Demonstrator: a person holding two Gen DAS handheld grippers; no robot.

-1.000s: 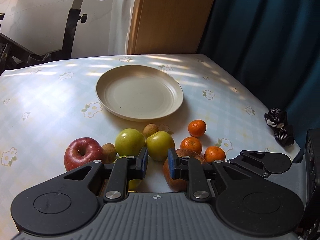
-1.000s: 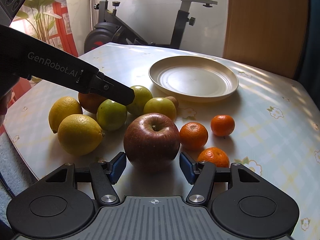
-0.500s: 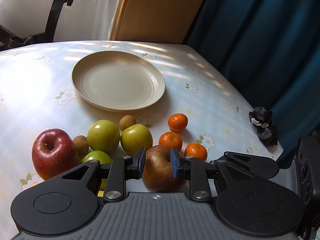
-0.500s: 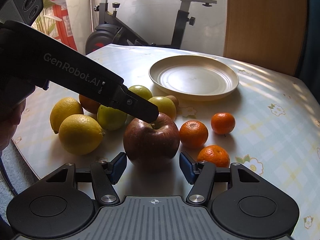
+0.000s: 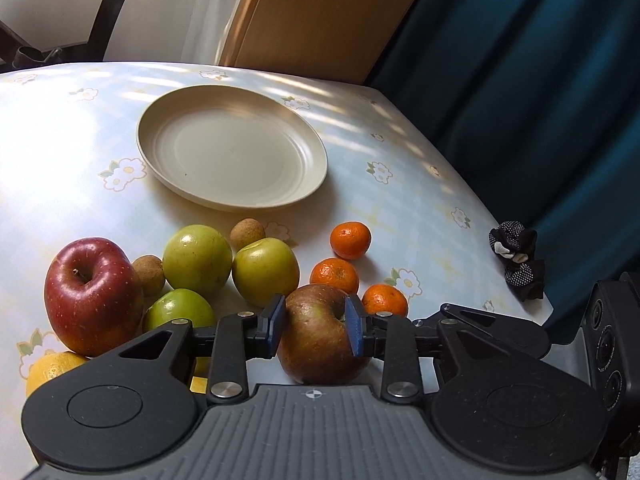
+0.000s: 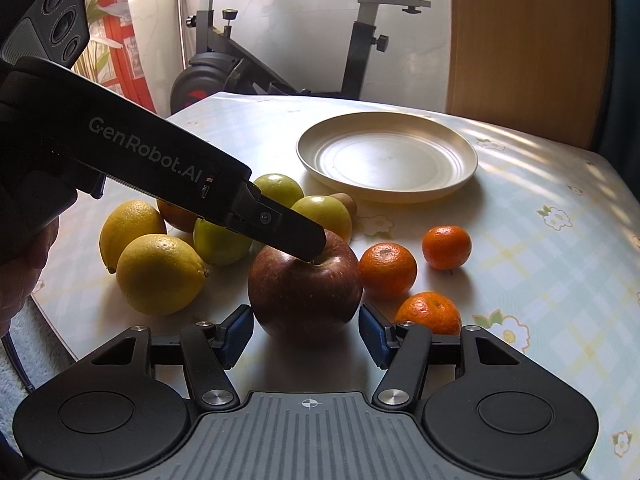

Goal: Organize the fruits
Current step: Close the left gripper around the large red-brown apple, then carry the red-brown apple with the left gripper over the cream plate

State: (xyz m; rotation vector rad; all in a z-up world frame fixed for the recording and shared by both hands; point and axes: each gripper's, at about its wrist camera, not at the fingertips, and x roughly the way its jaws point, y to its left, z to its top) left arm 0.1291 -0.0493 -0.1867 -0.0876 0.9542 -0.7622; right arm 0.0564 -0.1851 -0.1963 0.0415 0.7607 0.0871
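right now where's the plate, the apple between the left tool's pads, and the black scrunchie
plate (image 5: 188,194), left wrist view, on its near rim
apple (image 5: 316,332), left wrist view, on its front skin
scrunchie (image 5: 518,262), left wrist view, on its middle fold

Glossy red apple (image 5: 90,294); smooth plate (image 5: 232,200), possibly matt plastic.

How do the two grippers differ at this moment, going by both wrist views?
The left gripper has its pads against the dull brownish-red apple; the right gripper is open, its pads apart from that apple. The left reaches in from above; the right sits low before it. Both aim at that same apple.
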